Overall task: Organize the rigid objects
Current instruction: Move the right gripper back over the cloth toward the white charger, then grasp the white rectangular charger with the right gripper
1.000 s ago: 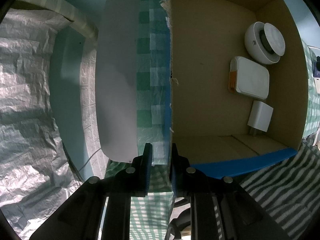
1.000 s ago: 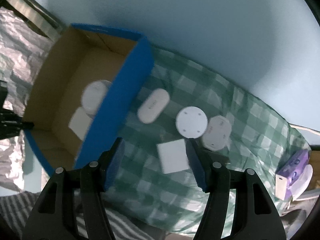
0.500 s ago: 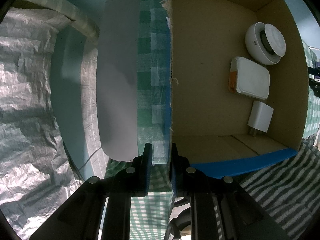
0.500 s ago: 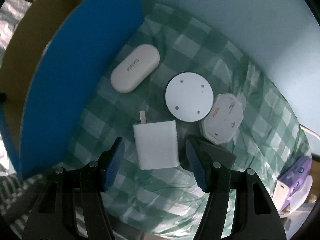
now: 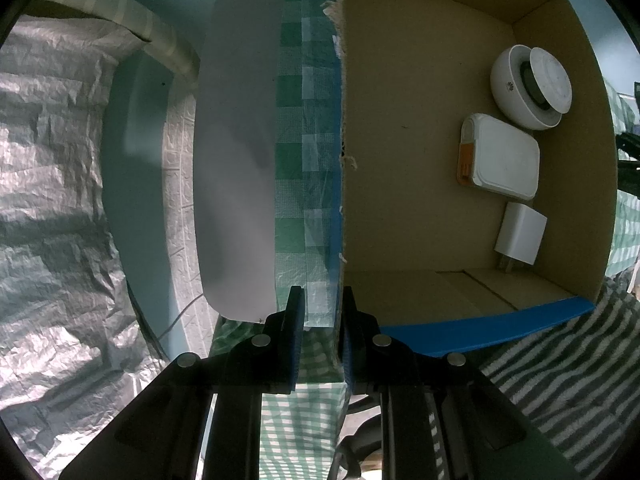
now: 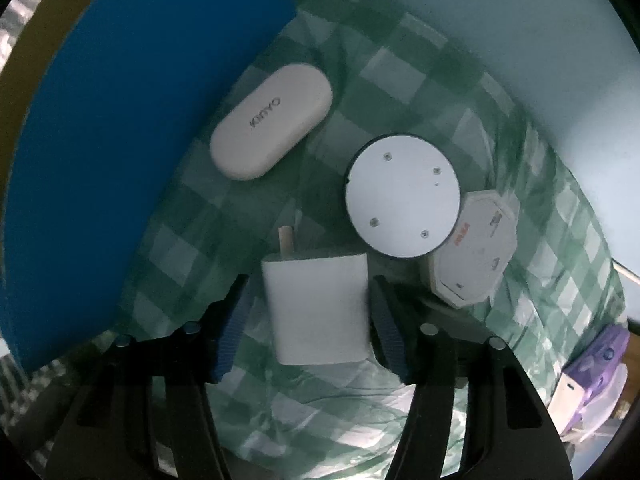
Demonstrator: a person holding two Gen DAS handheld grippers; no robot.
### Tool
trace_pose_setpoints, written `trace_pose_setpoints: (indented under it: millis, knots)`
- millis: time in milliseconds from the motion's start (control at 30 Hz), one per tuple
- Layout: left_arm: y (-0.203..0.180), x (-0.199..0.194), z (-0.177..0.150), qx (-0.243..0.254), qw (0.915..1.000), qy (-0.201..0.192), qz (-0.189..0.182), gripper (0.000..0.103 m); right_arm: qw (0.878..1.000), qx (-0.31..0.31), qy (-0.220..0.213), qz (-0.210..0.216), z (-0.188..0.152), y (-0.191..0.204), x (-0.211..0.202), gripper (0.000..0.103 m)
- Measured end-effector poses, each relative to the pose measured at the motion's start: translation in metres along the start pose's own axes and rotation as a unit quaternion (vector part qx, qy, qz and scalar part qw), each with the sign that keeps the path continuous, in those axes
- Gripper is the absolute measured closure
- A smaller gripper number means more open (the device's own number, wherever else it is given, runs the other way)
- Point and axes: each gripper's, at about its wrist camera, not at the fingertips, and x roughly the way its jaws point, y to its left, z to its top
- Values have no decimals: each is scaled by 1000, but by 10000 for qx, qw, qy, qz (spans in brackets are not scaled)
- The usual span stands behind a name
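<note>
My left gripper [image 5: 320, 320] is shut on the near wall of the blue cardboard box [image 5: 338, 160]. Inside the box lie a white round device [image 5: 528, 88], a white flat case [image 5: 500, 156] and a white plug adapter [image 5: 520, 234]. My right gripper [image 6: 310, 312] is open, its fingers on either side of a white square charger [image 6: 318, 308] on the green checked cloth [image 6: 400, 72]. Beyond it lie a white oval case [image 6: 272, 136], a white round disc [image 6: 402, 196] and a white octagonal device [image 6: 474, 256].
The box's blue outer wall [image 6: 120, 140] stands left of the right gripper. A purple and white item [image 6: 592, 368] lies at the far right. Crinkled silver sheet [image 5: 52, 200] covers the left side. A striped cloth [image 5: 560, 380] lies below the box.
My right gripper has moved down and closer to the white charger, which now sits between its open fingers. The left gripper has kept its hold on the box wall.
</note>
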Motion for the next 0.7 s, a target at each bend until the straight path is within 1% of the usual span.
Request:
trace_pose_setpoints:
  millis: [33,133,200,267,533,700]
  knots:
    - [0,0,0,-5,10000,0,-5,86,10000,36,64,-20,0,0,3,50]
    - [0,0,0,-2,10000,-6,-6,86,9987,470,76,194,-2,-6,4,50]
    - [1,0,0,1,10000,-5,-8,86,9957,837,150,378,-4,-11,5,50]
    - [1,0,0,-2,10000,-1,-15,86,9929,1083,167,465,-6,-15,5,50]
    - [0,-1,0,41,10000,-4,6,86,9929,1125,150,350,-8,-9,12,50]
    - [0,-1,1,29,10000,-3,2,86,9935,1108,40,246,-13,-4,17,50]
